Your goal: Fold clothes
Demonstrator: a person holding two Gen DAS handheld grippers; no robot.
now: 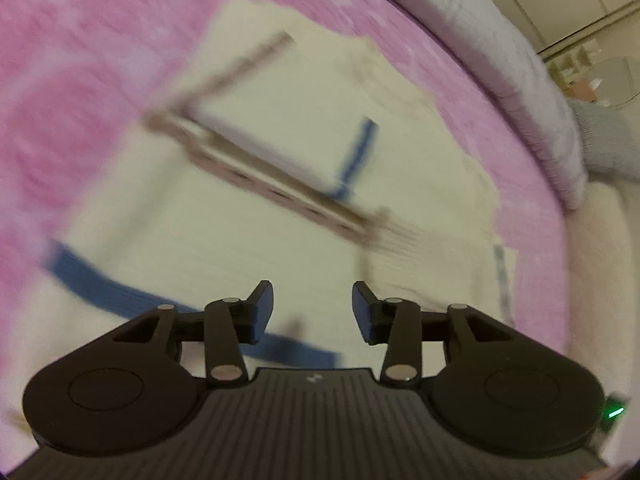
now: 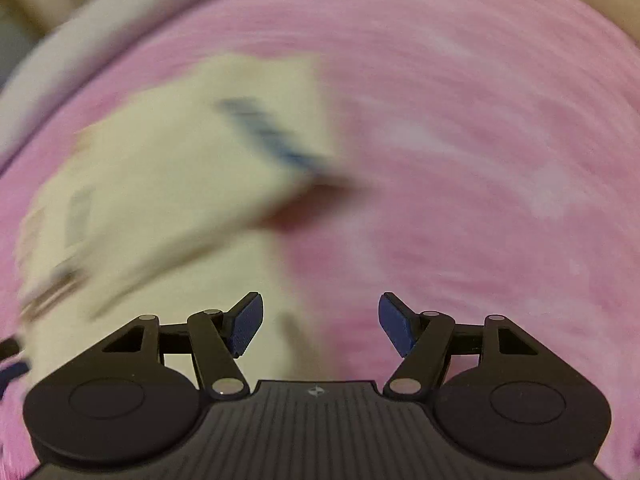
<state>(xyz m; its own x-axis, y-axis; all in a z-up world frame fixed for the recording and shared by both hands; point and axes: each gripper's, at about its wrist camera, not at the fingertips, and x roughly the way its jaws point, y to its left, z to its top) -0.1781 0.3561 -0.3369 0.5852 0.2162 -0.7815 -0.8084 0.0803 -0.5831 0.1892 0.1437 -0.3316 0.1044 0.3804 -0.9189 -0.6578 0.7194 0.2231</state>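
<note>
A cream garment [image 1: 248, 216] with blue stripes and a brown button placket lies partly folded on a pink bedspread [image 1: 80, 80]. In the left wrist view my left gripper [image 1: 313, 312] hovers over its near part, jaws apart, nothing between the blue pads. The right wrist view is blurred: the same cream garment [image 2: 168, 184] lies left of centre on the pink bedspread [image 2: 480, 160]. My right gripper [image 2: 321, 322] stands wide open above the cloth's right edge, with nothing in it.
A grey quilt [image 1: 500, 60] runs along the far right edge of the bed. A grey sleeve [image 1: 608, 140] shows at the right in the left wrist view. Cream bedding [image 1: 600, 260] lies beside the pink cover.
</note>
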